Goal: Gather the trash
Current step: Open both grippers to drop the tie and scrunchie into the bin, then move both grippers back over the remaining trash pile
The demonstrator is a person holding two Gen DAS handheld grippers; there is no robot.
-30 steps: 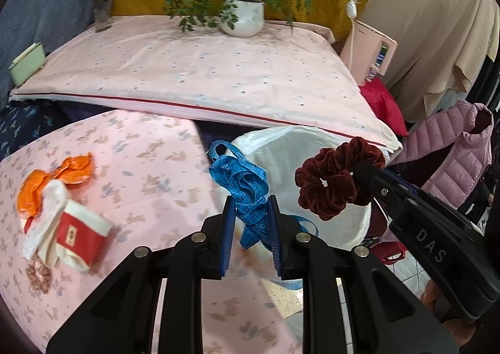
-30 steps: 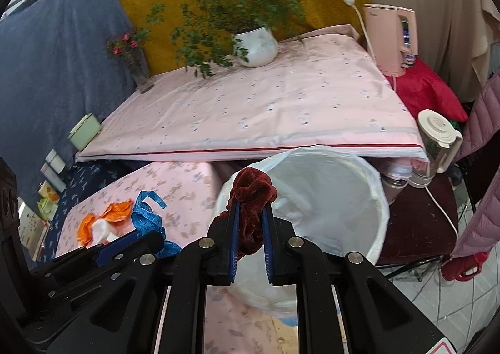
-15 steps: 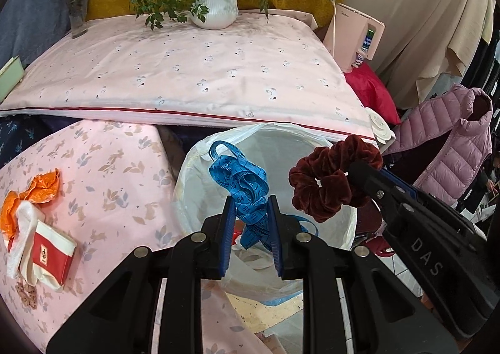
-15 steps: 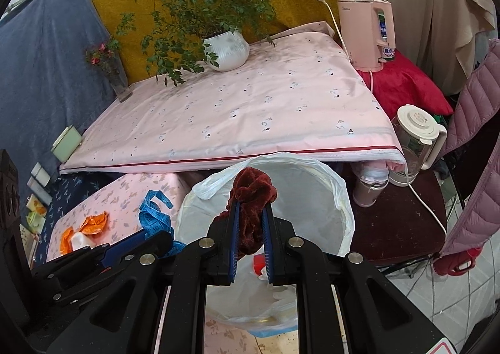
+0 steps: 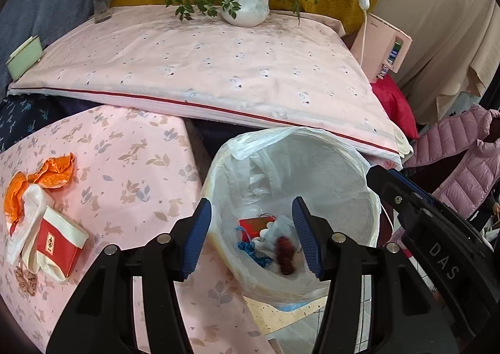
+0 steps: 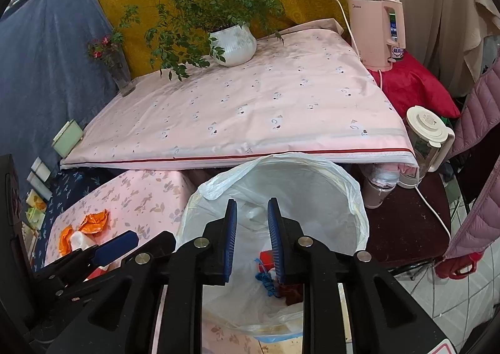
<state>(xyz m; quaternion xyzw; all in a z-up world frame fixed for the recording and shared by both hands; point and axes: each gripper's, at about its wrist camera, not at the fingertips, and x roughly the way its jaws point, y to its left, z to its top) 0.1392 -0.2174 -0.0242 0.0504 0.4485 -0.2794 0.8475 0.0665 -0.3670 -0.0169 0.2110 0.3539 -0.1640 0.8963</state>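
A white-lined trash bin (image 5: pixel 328 147) (image 6: pixel 312 166) stands beside the pink rabbit-print table. Inside it lie the blue ribbon (image 5: pixel 250 249) (image 6: pixel 265 280), the dark red scrunchie (image 5: pixel 286 252) (image 6: pixel 292 290) and a red packet (image 5: pixel 254 226). My left gripper (image 5: pixel 251 233) is open and empty above the bin. My right gripper (image 6: pixel 251 240) is open and empty above the bin too. On the table at left lie an orange wrapper (image 5: pixel 47 176) (image 6: pixel 93 221), a white tissue (image 5: pixel 26 219) and a red and white box (image 5: pixel 57 244).
A large bed-like surface with a pink sheet (image 5: pixel 203 63) lies behind the bin, with a potted plant (image 5: pixel 247 7) and a flower vase (image 5: pixel 103 1). A pink appliance (image 6: pixel 378 32), a kettle (image 6: pixel 428 141) and a pink jacket (image 5: pixel 462 160) are at right.
Both grippers opened over the bin. The blue ribbon and the red scrunchie dropped out of them into the bin.
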